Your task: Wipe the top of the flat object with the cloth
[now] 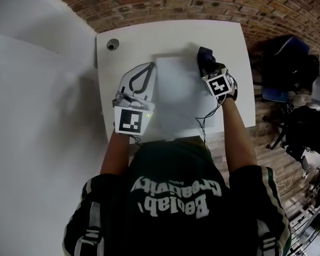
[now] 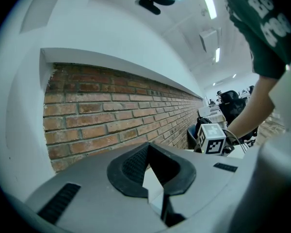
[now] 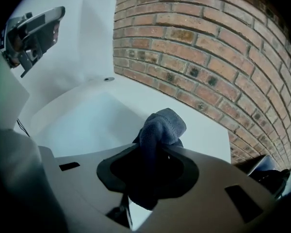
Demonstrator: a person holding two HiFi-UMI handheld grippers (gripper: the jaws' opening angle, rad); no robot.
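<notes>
Table (image 1: 149, 39): flat object (image 1: 176, 95) on it, ctr. My left gripper (image 1: 147, 71) lies along obj's left edge. My right gripper (image 1: 208, 67) at obj's far-right corner, cloth (image 1: 204, 54) betw. jaws. Round insert (image 1: 112, 44) at table's far-left corner. Brick wall (image 1: 202, 4) behind table.

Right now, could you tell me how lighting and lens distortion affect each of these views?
Head view: the white flat object barely separates from the white table. Left gripper view: the ceiling light glares, corners go black. Right gripper view: the dark cloth in the jaws is sharp, the brick wall curves.
</notes>
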